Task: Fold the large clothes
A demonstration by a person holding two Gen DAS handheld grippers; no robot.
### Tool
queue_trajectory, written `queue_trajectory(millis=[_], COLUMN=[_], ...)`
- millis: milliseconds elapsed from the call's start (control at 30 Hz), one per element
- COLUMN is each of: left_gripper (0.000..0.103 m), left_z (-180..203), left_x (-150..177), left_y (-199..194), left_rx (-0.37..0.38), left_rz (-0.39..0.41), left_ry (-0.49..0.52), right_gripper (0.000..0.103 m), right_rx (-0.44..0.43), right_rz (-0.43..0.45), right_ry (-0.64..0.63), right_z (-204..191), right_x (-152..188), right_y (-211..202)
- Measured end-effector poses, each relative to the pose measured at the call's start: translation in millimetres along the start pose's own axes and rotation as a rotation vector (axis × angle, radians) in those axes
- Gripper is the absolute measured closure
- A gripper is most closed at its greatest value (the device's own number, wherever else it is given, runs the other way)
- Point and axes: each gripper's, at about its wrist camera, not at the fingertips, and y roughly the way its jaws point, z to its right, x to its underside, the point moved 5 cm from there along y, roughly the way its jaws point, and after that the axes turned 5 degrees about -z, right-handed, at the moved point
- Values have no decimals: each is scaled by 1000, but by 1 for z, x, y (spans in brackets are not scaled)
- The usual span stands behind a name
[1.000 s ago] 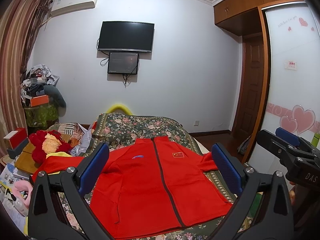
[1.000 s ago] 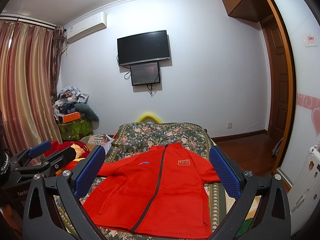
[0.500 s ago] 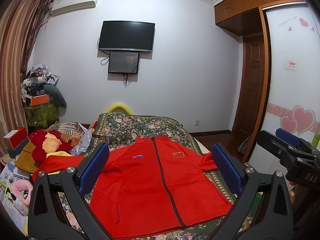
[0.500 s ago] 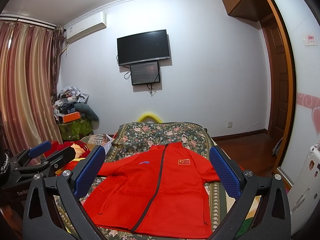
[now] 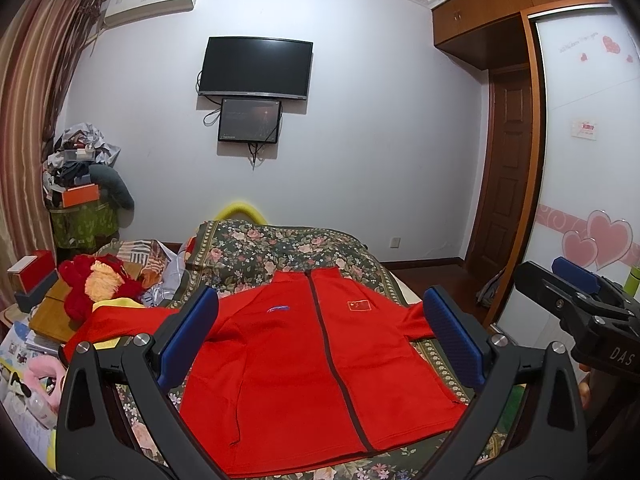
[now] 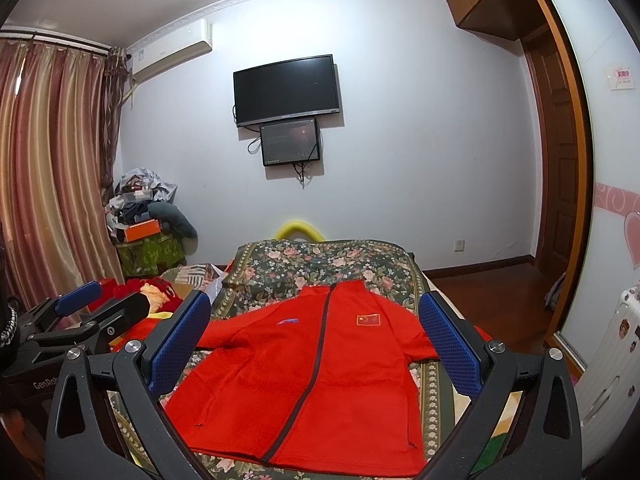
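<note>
The left tongs (image 5: pixel 320 338) stand wide open with nothing between the blue pads (image 5: pixel 188 336), held above the near end of the bed (image 5: pixel 280 244). The right tongs (image 6: pixel 316 346) are likewise spread wide and hold nothing; their blue pads (image 6: pixel 448 348) frame the garment from above. The red jacket (image 5: pixel 304 364) lies ahead of and below both tongs, spread flat and face up on the floral bedspread (image 6: pixel 320 260), zipper closed, collar at the far end and hem nearest the tongs. One sleeve runs out beyond the left pad of the left tongs towards a yellow cloth (image 5: pixel 116 304); the other sleeve passes behind the right pad of each tongs. A small flag patch (image 6: pixel 368 319) sits on the chest to the right of the zipper (image 6: pixel 316 360). In the left wrist view the right tongs appear at the right edge; in the right wrist view the left tongs (image 6: pixel 80 316) appear at the left edge, both clear of the jacket. Further ahead, a television (image 5: pixel 256 68) hangs on the wall with a smaller screen (image 5: pixel 249 121) just below it
</note>
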Motion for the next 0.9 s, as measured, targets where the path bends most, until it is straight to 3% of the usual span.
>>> queue_trajectory(millis=[433, 900], left_gripper=[0, 0], left_z=[-27, -141], left_x=[5, 35], left_y=[30, 134], left_rx=[-25, -116], left_rz=[-47, -232], left_ry=[-42, -269], right_gripper=[0, 0], right_rx=[7, 6], right_rz=[-59, -257], right_ry=[-5, 5], right_z=[-3, -7], right_x=[5, 35], right_y=[28, 120])
